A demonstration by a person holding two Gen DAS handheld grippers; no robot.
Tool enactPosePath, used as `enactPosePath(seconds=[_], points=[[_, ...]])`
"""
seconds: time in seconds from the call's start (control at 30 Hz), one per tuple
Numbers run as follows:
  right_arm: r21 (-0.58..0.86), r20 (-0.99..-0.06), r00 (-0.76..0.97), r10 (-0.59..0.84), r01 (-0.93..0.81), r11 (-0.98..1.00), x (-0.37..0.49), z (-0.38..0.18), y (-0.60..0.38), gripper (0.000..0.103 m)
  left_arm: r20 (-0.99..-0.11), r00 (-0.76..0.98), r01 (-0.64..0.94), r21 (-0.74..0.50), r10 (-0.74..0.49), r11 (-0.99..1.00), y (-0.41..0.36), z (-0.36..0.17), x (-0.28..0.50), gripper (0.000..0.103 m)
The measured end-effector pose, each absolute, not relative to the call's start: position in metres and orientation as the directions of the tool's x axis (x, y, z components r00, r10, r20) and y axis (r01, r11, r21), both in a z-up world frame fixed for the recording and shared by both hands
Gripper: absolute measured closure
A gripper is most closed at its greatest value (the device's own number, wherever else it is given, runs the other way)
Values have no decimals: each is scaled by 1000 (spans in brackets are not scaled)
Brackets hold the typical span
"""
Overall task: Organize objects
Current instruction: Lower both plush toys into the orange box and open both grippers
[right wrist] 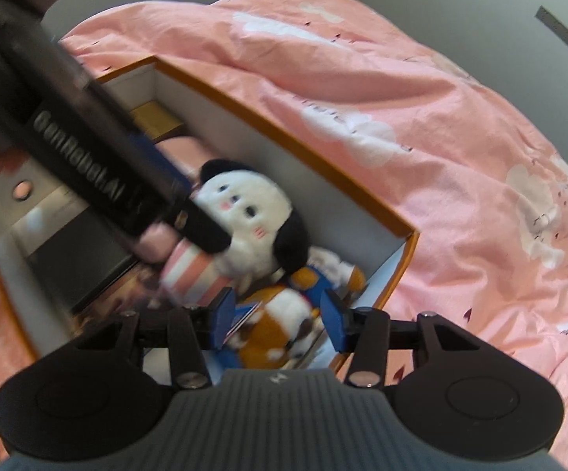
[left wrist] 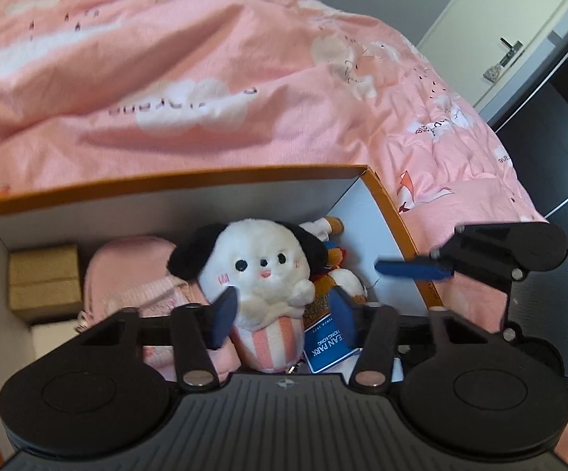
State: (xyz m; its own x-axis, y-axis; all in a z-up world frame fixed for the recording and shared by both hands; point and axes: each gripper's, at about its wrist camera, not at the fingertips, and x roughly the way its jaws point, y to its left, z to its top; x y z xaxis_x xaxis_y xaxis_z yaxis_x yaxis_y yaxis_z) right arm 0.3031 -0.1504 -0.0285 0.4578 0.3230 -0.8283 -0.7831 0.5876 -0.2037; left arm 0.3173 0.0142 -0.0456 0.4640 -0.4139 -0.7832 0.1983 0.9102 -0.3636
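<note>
An open cardboard box with orange edges and white inside walls sits on a bed covered by a pink quilt with white clouds. The box is where the things go, so the toys are packed close together inside it.

The left tool has its two blue pads on each side of a soft white puppy toy with black ears and a pink striped bottom. The pads look pressed on the toy's lower body, so the toy seems to be held. It stands upright near the middle of the box.

The right tool reaches in at the box's end. Its blue pads stand on each side of a soft orange and white toy in blue clothes. They look like they pinch it, maybe to keep it in place or shift it over.

A flat pink cloth pouch lies beside the puppy. A small tan box sits in the far corner, well apart from the toys.
</note>
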Motion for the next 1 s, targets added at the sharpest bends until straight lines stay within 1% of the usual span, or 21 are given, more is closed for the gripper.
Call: enactPosePath(seconds=[0.03, 0.07, 0.13, 0.23, 0.33, 0.47, 0.67, 0.87, 0.93, 1.0], points=[[-198, -836, 447, 317, -786, 586, 301, -28, -151, 62, -781, 472, 203, -356, -410, 912, 13, -45, 317, 57], [-194, -843, 438, 312, -788, 584, 298, -28, -151, 69, -777, 476, 205, -357, -412, 911, 12, -46, 318, 59], [-193, -850, 429, 307, -795, 576, 294, -30, -150, 75, -767, 475, 206, -380, -431, 902, 12, -51, 320, 65], [-218, -847, 448, 285, -783, 582, 293, -34, -147, 79, -773, 478, 189, -373, -417, 908, 9, -58, 324, 68], [-191, -858, 433, 278, -769, 610, 300, -39, -146, 80, -790, 470, 173, -356, -395, 918, 6, -64, 330, 71], [-141, -870, 407, 279, -746, 651, 309, -45, -147, 81, -800, 473, 164, -333, -370, 928, 4, -71, 334, 71], [-101, -874, 397, 280, -712, 695, 320, -55, -145, 82, -803, 469, 153, -336, -368, 929, 4, -79, 338, 71], [-101, -859, 418, 297, -705, 702, 317, -52, -145, 80, -803, 481, 170, -309, -352, 936, 2, -71, 331, 71], [-74, -848, 422, 319, -691, 719, 318, -46, -151, 80, -803, 485, 183, -293, -346, 938, 0, -65, 325, 70], [-33, -838, 420, 348, -675, 737, 315, -38, -158, 77, -801, 492, 195, -280, -341, 940, -3, -58, 318, 70]])
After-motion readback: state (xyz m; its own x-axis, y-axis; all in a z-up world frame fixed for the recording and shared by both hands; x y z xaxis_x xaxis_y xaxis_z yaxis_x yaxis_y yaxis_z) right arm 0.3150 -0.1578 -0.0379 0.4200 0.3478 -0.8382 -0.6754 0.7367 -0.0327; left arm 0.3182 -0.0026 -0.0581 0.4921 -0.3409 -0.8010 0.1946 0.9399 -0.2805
